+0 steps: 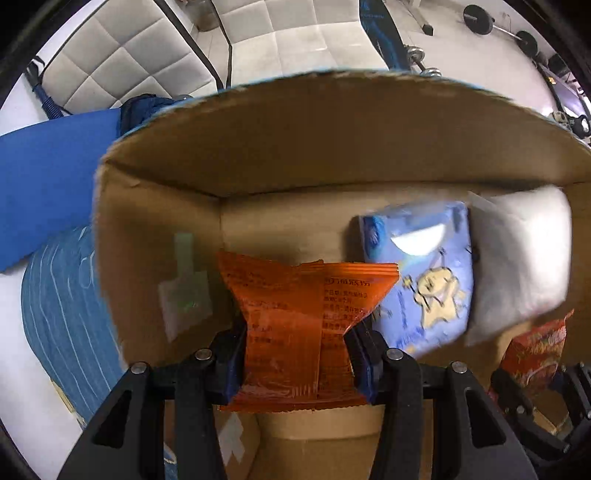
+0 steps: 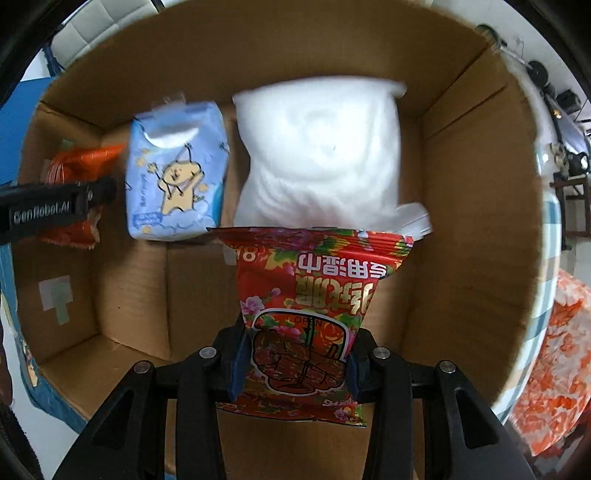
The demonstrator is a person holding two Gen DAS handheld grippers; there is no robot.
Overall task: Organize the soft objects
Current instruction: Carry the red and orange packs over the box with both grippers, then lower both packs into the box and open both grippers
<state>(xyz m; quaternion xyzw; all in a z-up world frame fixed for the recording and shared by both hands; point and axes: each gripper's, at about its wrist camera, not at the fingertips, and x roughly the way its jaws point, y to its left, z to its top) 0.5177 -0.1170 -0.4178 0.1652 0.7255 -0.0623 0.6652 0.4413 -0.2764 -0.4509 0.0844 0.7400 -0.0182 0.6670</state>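
My left gripper [image 1: 295,354] is shut on an orange snack packet [image 1: 295,314] and holds it inside the cardboard box [image 1: 332,147], near its left wall. My right gripper [image 2: 293,363] is shut on a red flowered snack bag [image 2: 314,295] and holds it over the box floor [image 2: 133,288]. A blue tissue pack [image 2: 177,177] with a cartoon figure and a white pillow-like bag [image 2: 321,155] lie at the far side of the box; both also show in the left wrist view, the tissue pack [image 1: 424,280] beside the white bag [image 1: 517,266]. The left gripper with its orange packet [image 2: 74,162] shows at the left of the right wrist view.
The box stands on a surface with a blue striped cloth [image 1: 62,295] and a blue mat [image 1: 48,177] to its left. An orange and white patterned cloth [image 2: 554,362] lies to its right. White padded chairs [image 1: 122,55] and barbell weights [image 1: 480,22] are behind.
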